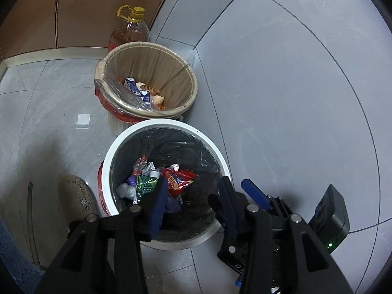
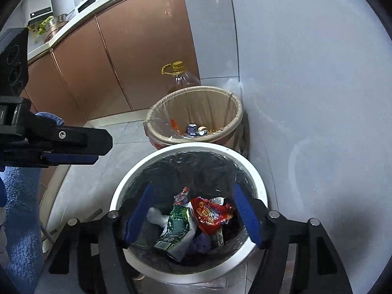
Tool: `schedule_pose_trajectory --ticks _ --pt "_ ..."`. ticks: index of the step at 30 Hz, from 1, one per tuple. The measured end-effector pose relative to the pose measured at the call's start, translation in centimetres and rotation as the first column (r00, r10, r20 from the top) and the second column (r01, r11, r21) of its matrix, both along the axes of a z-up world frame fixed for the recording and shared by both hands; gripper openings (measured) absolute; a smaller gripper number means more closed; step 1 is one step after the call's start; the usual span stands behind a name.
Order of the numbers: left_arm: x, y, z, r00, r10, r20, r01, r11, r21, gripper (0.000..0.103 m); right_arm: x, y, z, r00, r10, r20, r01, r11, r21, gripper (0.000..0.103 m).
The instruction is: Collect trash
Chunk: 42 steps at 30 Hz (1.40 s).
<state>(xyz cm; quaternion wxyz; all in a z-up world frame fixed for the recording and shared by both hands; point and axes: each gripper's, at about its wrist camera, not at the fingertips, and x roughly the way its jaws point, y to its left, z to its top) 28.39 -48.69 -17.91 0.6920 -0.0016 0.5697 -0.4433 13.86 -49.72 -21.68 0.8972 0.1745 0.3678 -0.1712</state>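
Both your left claw (image 1: pixel 193 203) and right claw (image 2: pixel 193 218) hang spread and empty over the white bin (image 2: pixel 259 183), so a careless push may tip it.

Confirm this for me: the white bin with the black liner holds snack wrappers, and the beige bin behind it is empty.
Not quite. The beige bin is not empty: the left wrist view shows a blue carton and eggshells at its bottom. The rest stands: the white bin has a black liner and holds snack wrappers.

White bin (image 2: pixel 254 171), black-lined, upright on floor tiles; holds red snack wrapper (image 2: pixel 210 214), green carton (image 2: pixel 175 227), clear plastic (image 2: pixel 156 216), purple scrap (image 2: pixel 201 243).
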Motion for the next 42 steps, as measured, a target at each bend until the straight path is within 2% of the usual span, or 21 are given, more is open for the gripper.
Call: schedule_pose_trajectory --ticks 24,37,42 --pt "0.0 2.1 3.2 0.999 0.044 0.029 -0.042 0.997 -0.067 0.043 -0.4 1.0 1.5 0.999 0.022 0.023 -0.021 0.999 -0.039 0.1" --pt "-0.1 5.1 5.8 0.996 0.078 0.046 -0.072 0.99 -0.117 0.044 -0.6 1.8 3.2 0.999 0.02 0.031 -0.017 0.995 -0.1 0.103" --pt "-0.1 6.5 6.5 0.994 0.093 0.054 -0.085 0.988 -0.129 0.049 -0.3 2.5 3.3 0.999 0.03 0.024 -0.027 0.992 -0.122 0.103"
